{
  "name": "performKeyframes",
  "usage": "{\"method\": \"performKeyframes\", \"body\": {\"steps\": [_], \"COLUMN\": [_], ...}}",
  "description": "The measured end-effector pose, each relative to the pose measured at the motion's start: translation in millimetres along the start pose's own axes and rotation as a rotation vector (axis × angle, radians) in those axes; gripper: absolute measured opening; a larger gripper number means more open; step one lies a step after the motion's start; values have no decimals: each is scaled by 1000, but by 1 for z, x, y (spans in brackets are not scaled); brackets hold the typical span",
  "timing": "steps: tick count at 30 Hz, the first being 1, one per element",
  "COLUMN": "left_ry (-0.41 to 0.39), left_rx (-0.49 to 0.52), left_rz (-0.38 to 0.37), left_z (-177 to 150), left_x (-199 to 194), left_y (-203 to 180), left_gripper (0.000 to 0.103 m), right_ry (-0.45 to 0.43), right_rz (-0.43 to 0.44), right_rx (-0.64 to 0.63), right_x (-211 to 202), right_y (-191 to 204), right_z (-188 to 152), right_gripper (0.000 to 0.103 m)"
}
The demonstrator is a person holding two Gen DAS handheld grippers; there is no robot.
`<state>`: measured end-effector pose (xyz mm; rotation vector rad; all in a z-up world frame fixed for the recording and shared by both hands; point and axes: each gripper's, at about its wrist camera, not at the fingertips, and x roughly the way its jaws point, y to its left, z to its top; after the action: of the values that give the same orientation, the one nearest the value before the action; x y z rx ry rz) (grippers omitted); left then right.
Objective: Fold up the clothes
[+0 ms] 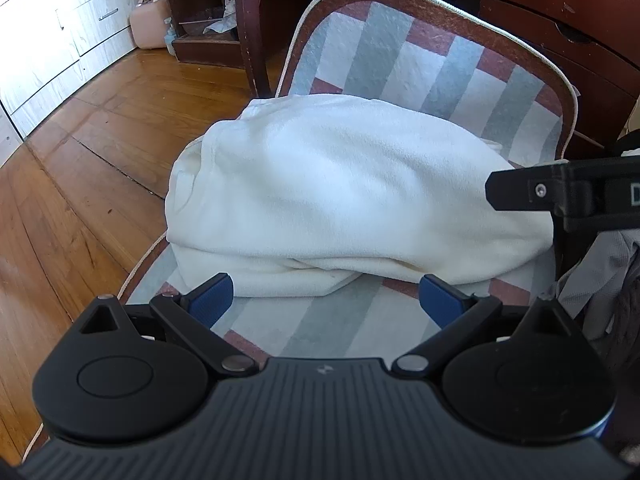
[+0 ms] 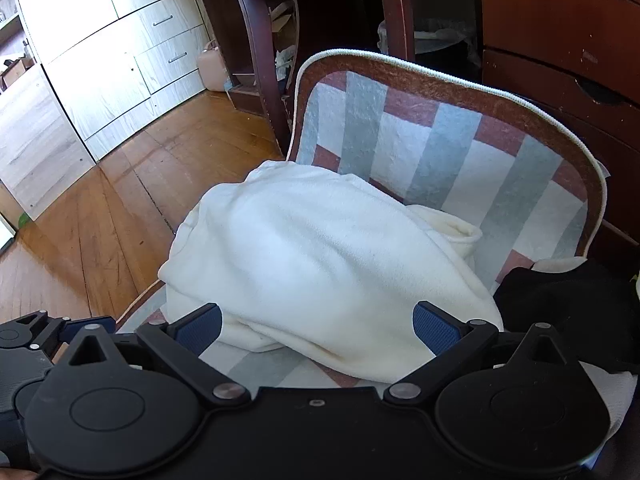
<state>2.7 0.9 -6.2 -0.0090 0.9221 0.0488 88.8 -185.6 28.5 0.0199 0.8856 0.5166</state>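
A white fleece garment (image 1: 344,192) lies folded in a thick bundle on a checked rug (image 1: 400,52); the right wrist view shows the same garment (image 2: 320,256) on the rug (image 2: 440,132). My left gripper (image 1: 326,300) is open just in front of the bundle's near edge, its blue pads (image 1: 210,298) wide apart with nothing between them. My right gripper (image 2: 318,330) is open too, hovering over the near right edge of the bundle, not holding it. The right gripper's body (image 1: 560,194) shows at the right of the left wrist view.
A wooden floor (image 1: 80,160) lies to the left, with white drawers (image 1: 60,20) and a pink container (image 1: 150,20) beyond. Dark wooden furniture (image 2: 560,40) stands behind the rug. A black garment (image 2: 568,304) and grey cloth (image 1: 600,280) lie at the right.
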Motion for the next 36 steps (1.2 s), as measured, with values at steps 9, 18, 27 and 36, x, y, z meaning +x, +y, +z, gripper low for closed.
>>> {"method": "performKeyframes", "body": {"steps": [9, 18, 27, 36], "left_ry": [4, 18, 40, 61], "left_rx": [-11, -14, -20, -36], "left_rz": [-8, -2, -3, -1], "left_z": [1, 0, -1, -2], "left_x": [2, 5, 8, 13], "left_y": [2, 1, 1, 2], "left_gripper": [101, 101, 101, 102], "right_ry": [-20, -16, -2, 6], "right_rz": [-43, -46, -43, -44], "right_rx": [-53, -43, -28, -29], "right_x": [-2, -3, -2, 0], "right_y": [26, 31, 30, 31], "right_z": [-19, -21, -18, -19], "right_gripper": [103, 103, 103, 103]}}
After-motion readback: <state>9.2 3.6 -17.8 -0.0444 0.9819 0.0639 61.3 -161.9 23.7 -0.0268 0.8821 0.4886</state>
